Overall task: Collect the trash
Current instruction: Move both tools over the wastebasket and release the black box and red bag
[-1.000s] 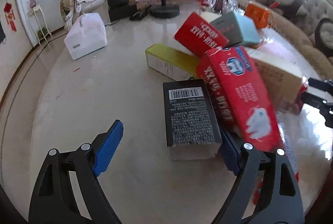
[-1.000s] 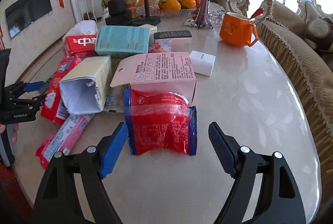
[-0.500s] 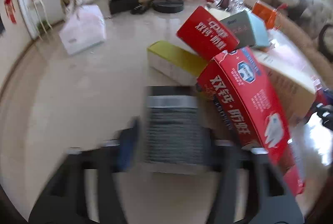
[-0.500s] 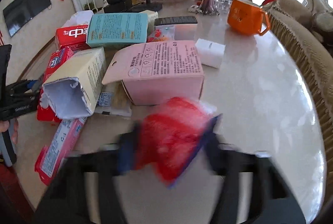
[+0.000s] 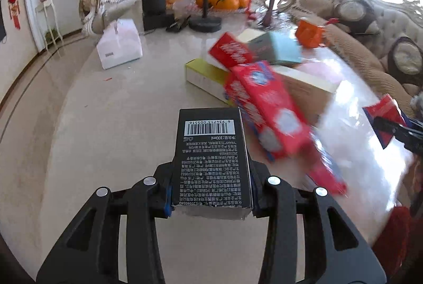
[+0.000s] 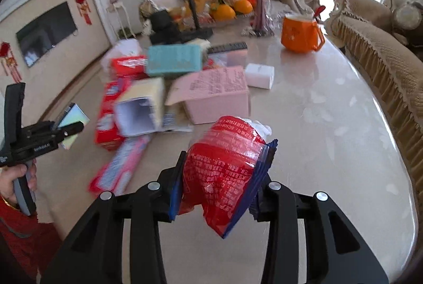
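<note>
You have one piece of trash in each claw: your left claw is pinched on the sides of the black box, held clear of the tabletop, and your right claw is squeezed onto the red wrapper, which bulges up between the fingers. That looks like an early stage, since most of the heap is left: the red carton, the yellow box, the teal box, the pink box, the open cream carton and the flat pink-and-red packet all lie bunched together mid-table. No bin shows in either view, so you cannot tell where the two pieces should go. For room, the near part of the tabletop on the left is bare, and so is the stretch to the right of the heap toward the rounded edge by the sofa. Mind the orange mug and the vase at the far end, and keep your claws apart, since they sit near each other over the near edge.
</note>
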